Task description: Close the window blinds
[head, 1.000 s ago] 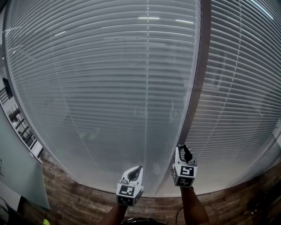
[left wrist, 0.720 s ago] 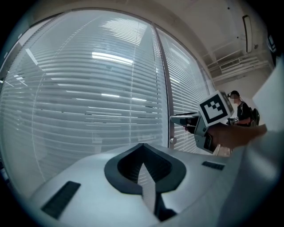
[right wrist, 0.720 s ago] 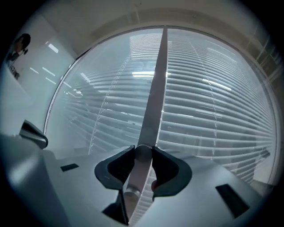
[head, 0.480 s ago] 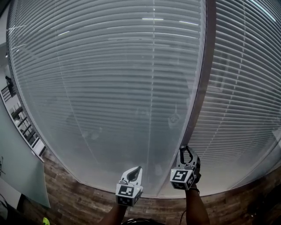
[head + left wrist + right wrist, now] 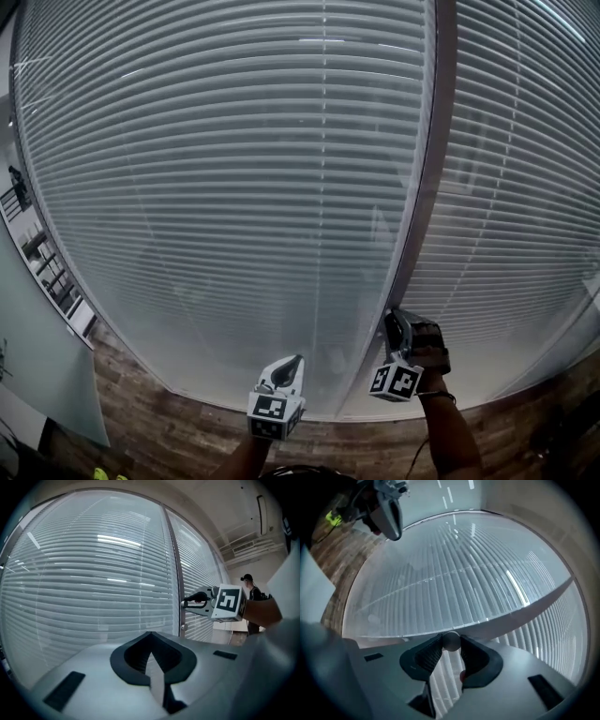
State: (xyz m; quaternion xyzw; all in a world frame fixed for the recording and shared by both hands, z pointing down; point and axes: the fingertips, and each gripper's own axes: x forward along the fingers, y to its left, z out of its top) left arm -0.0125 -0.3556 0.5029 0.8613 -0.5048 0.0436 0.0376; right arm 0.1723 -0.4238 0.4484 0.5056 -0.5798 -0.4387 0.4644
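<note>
Right gripper view is showing the control for the blinds: a small pale round knob (image 5: 451, 640) seated between the two dark ribbed pads of the right gripper (image 5: 451, 642). The jaws are clenching on this knob, one pad on either side, with the ball sitting at the very tips. A tip grip is serving a purpose here: the knob is small and is standing proud of the dark mullion (image 5: 427, 187), so only the pad ends are reaching it without fouling the frame.

The knob is lying low on that mullion, between the large left blind (image 5: 234, 187) and the narrower right blind (image 5: 525, 187). Ceiling lights are reflecting across both, which suggests glass in front of the slats. If so, the slats are not reachable directly, and the knob is the only way to tilt them. The slats are lying horizontal with thin lines between them, so the blind is probably not fully shut.

In the head view the right gripper is lying rolled onto its side against the mullion, marker cube tilted. This attitude is consistent with a twist about the knob's axis.

The left gripper (image 5: 150, 637) is hanging just beside it, pointing at the glass, jaws pressed together on nothing. It is taking no part, and its position is keeping it clear of the working wrist. Wooden flooring (image 5: 141, 412) is showing below the sill.
</note>
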